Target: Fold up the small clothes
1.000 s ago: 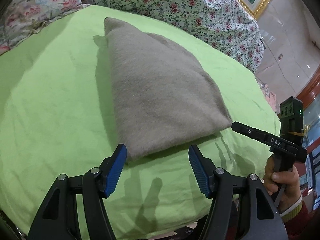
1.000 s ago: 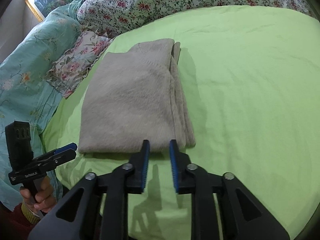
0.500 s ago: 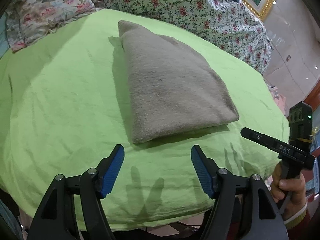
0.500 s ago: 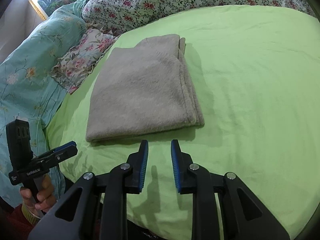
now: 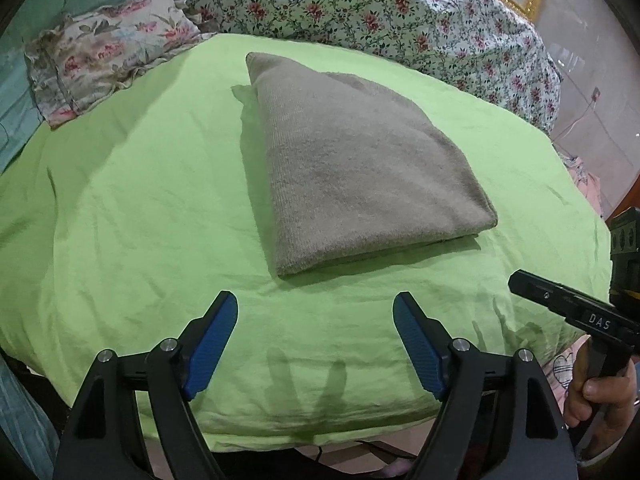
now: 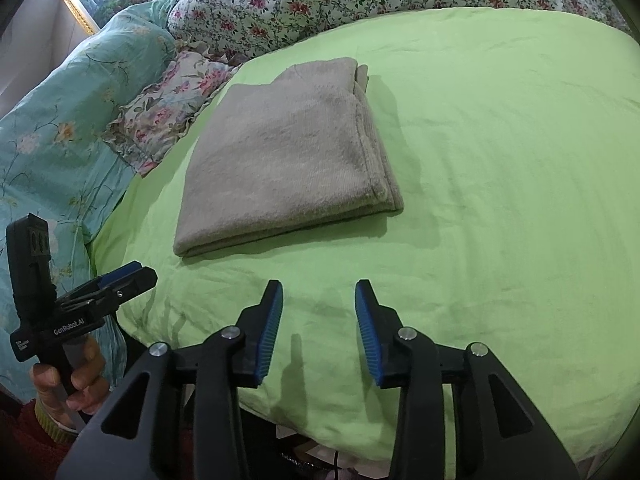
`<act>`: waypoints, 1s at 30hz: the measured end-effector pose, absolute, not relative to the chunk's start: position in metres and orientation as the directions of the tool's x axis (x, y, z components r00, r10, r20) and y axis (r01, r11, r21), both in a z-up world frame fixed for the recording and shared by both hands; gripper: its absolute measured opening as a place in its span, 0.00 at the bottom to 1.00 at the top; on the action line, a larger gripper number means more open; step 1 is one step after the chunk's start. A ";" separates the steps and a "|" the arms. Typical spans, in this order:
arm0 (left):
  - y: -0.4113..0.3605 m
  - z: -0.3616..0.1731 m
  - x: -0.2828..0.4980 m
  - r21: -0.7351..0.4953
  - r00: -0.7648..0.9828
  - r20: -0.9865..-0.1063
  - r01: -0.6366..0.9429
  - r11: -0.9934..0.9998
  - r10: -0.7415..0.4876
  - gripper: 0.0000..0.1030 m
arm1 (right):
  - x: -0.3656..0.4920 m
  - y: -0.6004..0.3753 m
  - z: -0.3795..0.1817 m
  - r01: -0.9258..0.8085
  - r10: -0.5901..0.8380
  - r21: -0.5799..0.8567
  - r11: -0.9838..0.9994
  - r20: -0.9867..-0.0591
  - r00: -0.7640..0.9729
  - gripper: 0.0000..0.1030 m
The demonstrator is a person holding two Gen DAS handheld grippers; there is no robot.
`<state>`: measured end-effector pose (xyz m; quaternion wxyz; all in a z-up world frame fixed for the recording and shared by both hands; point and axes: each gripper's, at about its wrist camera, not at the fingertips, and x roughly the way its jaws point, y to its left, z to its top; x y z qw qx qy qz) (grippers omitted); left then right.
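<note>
The cloth (image 5: 360, 168) lies folded flat on the bed's green sheet (image 5: 140, 200), at 12 o'clock from both tools and well clear of them. The left tool (image 5: 315, 336) has its pads wide apart and holds nothing; the right tool (image 6: 318, 328) is also parted, less widely, and empty. Judged from its knit texture and rounded folds, the cloth is soft, light and limp, with several layers stacked; it will sag and slide apart if lifted by one layer. Take hold at the near corners, pinching all layers together, or at the layered edge at 3 o'clock in the right view. A floral pillow (image 6: 168, 116) sits just beside the cloth at 10 o'clock, and a floral quilt (image 5: 360, 12) lies beyond at 12 o'clock. Nothing obstructs the near approach.
</note>
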<state>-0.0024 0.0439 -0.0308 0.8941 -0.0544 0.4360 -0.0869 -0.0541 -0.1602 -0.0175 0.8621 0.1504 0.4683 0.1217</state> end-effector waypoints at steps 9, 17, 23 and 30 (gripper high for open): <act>0.046 -0.026 -0.010 -0.149 0.620 -0.763 0.105 0.983 -0.182 0.82 | -0.076 -0.157 -0.005 -0.073 0.323 0.342 0.937 -0.767 0.554 0.51; 0.054 -0.029 -0.018 -0.109 0.623 -0.773 0.054 0.993 -0.118 0.87 | -0.089 -0.146 -0.003 -0.099 0.316 0.314 0.944 -0.780 0.540 0.64; 0.060 -0.023 -0.018 -0.076 0.644 -0.762 0.016 0.997 -0.069 0.90 | -0.086 -0.139 0.006 -0.142 0.319 0.289 0.947 -0.780 0.539 0.72; 0.058 -0.012 -0.013 -0.047 0.675 -0.736 0.022 0.999 -0.050 0.94 | -0.070 -0.143 0.021 -0.173 0.336 0.291 0.941 -0.755 0.563 0.76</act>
